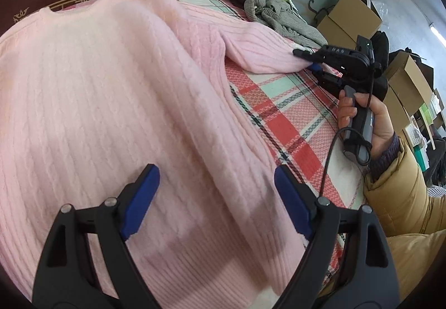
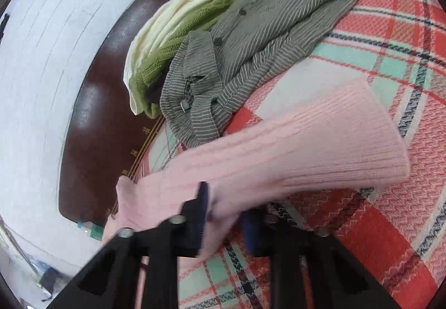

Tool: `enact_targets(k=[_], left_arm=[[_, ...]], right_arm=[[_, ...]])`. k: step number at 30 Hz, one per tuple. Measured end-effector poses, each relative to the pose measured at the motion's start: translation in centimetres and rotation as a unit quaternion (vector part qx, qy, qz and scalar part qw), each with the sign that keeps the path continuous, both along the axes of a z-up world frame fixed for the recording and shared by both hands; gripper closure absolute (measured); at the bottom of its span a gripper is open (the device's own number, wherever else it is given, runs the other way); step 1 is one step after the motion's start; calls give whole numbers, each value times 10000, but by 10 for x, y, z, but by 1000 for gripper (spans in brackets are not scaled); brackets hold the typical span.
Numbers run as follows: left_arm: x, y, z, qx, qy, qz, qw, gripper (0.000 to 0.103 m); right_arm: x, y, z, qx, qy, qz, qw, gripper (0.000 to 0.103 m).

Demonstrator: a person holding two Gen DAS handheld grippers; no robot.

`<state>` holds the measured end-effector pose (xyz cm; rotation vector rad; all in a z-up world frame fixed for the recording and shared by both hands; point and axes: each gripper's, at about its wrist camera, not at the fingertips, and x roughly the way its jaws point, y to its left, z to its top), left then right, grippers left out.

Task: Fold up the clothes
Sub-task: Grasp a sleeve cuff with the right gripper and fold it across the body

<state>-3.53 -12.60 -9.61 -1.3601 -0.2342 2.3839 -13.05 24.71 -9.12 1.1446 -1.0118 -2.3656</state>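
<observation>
A pale pink cable-knit sweater [image 1: 111,91] is seen. A red, mint and white plaid bedspread [image 1: 281,119] is shown. Grey-and-white stripes are borne by a crumpled cardigan [image 2: 251,38].

The left gripper [image 1: 216,192] is pointing forward and slightly down, its two black arms spreading wide and its blue pads [image 1: 142,197] standing well apart with nothing between them. The right gripper [image 1: 306,59] is reaching out to the right side in the left wrist view, lying nearly level, its jaws closing on the end of the pink sleeve [image 1: 262,52]. A hand [image 1: 370,119] is wrapping around its grey handle, fingers curling over the front, with a cable hanging beside it. The wrist is emerging from a purple knit cuff inside a mustard padded sleeve [image 1: 398,197]. In the right wrist view the right gripper [image 2: 225,214] is pinching the sleeve [image 2: 278,147] between its pads.
</observation>
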Motion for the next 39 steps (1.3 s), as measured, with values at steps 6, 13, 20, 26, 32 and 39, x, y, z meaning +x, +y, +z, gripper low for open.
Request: enact_targets(k=[6,13,20,26,32,39], left_arm=[[-5,2,2,156,-16,43,9999,18],[-6,24,21,316,205,-281,9989,18],[5,58,-2,51,-94,-906,9958,18],[9,61,4,282,73,-960,9949,12],[14,21,17,830,177,-408,9956,12],[35,-45,28,1129,372,428,9920,12]], right_arm=[[1,5,64,640,907,173,9937,94],[-18,12,155,1321,1814,136,9744,95],[-31,-22,145,1905,1561,679,9668,95],[-21,-59,176,2105,2029,1099,9500,95],[0,-144,196,2677,2611,1760,9106,94],[20,-260,190,3235,3013,2586,8589,94]])
